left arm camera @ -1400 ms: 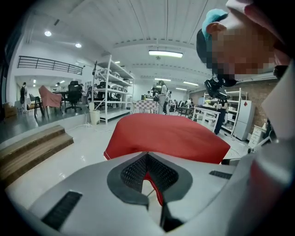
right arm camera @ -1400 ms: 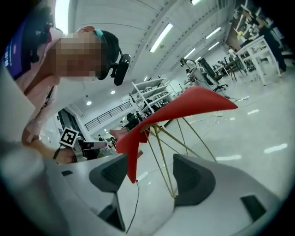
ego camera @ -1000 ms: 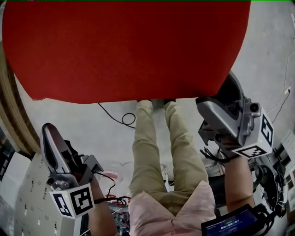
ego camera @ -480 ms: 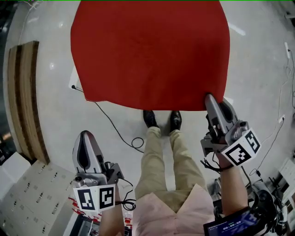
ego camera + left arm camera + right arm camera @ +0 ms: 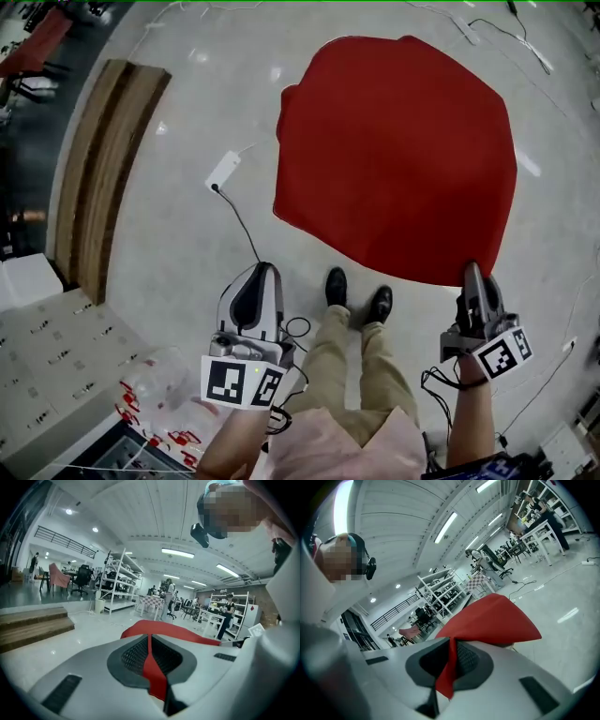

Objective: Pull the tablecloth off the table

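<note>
The red tablecloth drapes a table and hides it fully. My right gripper is at the cloth's near right edge. In the right gripper view its jaws are closing, and a fold of the tablecloth is pinched between the pads, its tail sticking out toward the camera. My left gripper is shut and stands off the cloth's near left edge, with bare floor between them. In the left gripper view a red strip runs along the seam of the shut pads. I cannot tell whether it is cloth.
A white power block lies left of the table, its cable trailing toward my feet. Wooden steps run along the left. White cabinets stand at lower left. Shelving racks and people are far off.
The table and cloth now look smaller and farther, shifted right. The right gripper reached the cloth's near right edge and shut on it. The left gripper stayed shut and moved toward the middle.
</note>
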